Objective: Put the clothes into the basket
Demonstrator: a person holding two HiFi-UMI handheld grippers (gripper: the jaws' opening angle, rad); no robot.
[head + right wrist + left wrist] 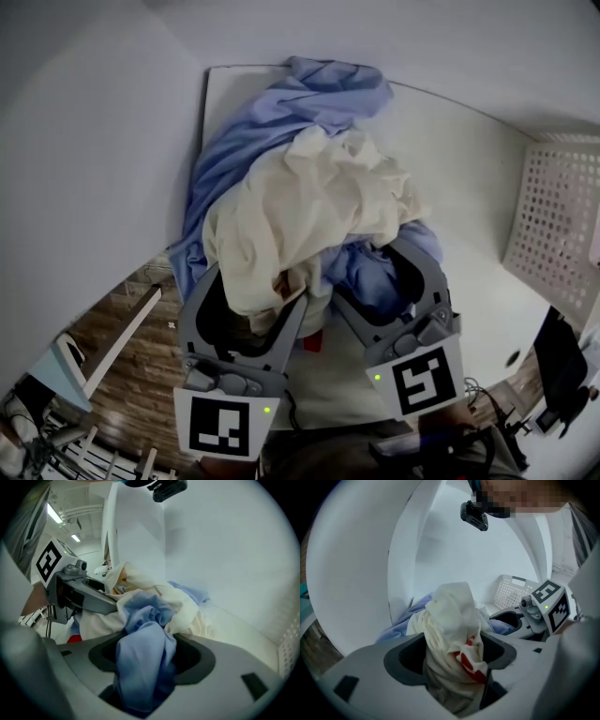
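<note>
A cream garment [309, 211] lies heaped on a blue garment [281, 112] on the white table [469, 169]. My left gripper [258, 291] is shut on the near edge of the cream garment [452, 620]; the bunched cloth, with a red print [471, 663], fills the gap between its jaws. My right gripper [380, 277] is beside it, shut on a fold of the blue garment [145, 653] that is packed between its jaws. The white perforated basket [562, 234] stands at the table's right side, apart from the pile.
A white wall runs along the table's left and far sides. Wooden floor [141, 356] and a white frame show at the lower left. Dark equipment [553, 375] sits at the lower right, below the basket. Bare tabletop lies between the pile and the basket.
</note>
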